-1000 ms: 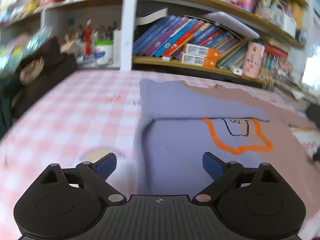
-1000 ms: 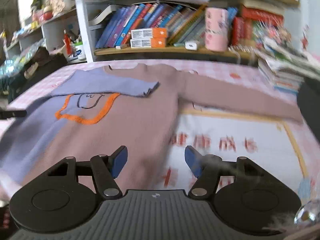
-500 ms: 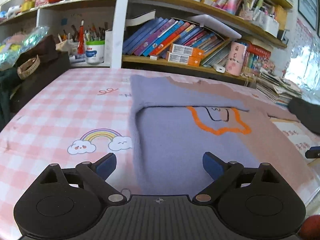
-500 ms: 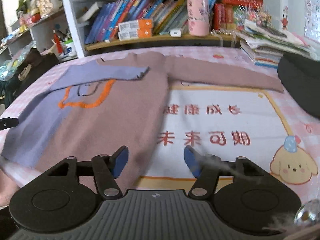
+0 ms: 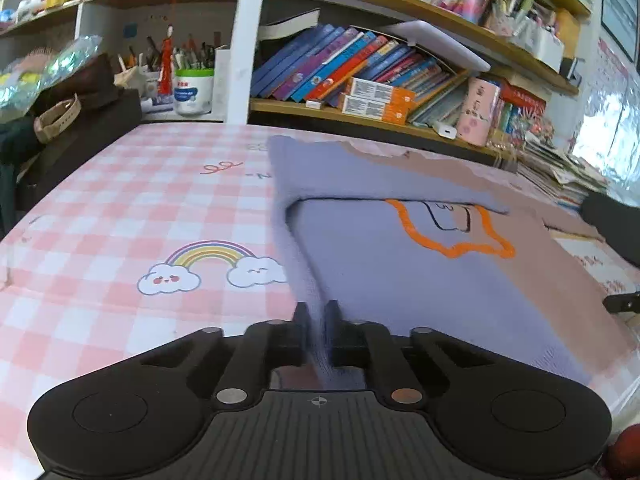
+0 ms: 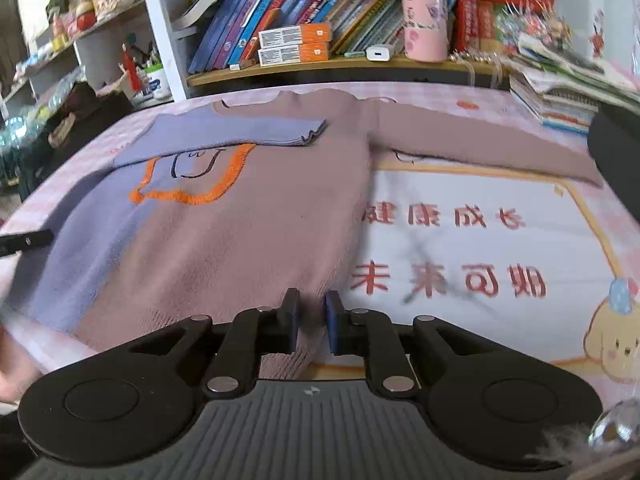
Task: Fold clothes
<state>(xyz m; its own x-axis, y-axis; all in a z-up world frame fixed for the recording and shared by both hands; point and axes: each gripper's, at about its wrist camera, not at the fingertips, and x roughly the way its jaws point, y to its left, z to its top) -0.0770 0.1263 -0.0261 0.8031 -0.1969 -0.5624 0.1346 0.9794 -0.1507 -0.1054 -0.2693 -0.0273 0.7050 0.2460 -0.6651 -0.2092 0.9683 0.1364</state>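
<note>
A sweater [image 6: 224, 240], half lilac and half dusty pink with an orange-outlined figure on the chest, lies flat on the table. Its lilac sleeve [image 6: 224, 136] is folded across the chest; the pink sleeve [image 6: 480, 140] stretches out to the right. My left gripper [image 5: 318, 312] is shut on the sweater [image 5: 400, 280] at the near left corner of its lilac hem. My right gripper [image 6: 310, 308] is shut on the pink hem's near right corner. The left gripper's tip [image 6: 24, 240] shows at the far left of the right wrist view.
A pink checked tablecloth [image 5: 120, 220] with a rainbow print covers the table; a printed mat [image 6: 500, 240] lies right of the sweater. Bookshelves [image 5: 360, 80] line the far edge. A dark bag [image 5: 60, 120] stands at left, stacked magazines [image 6: 560, 92] and a black object [image 6: 616, 136] at right.
Both grippers went from open to shut, each closing on a near corner of the sweater's hem. Both also dropped lower and closer to the hem.
</note>
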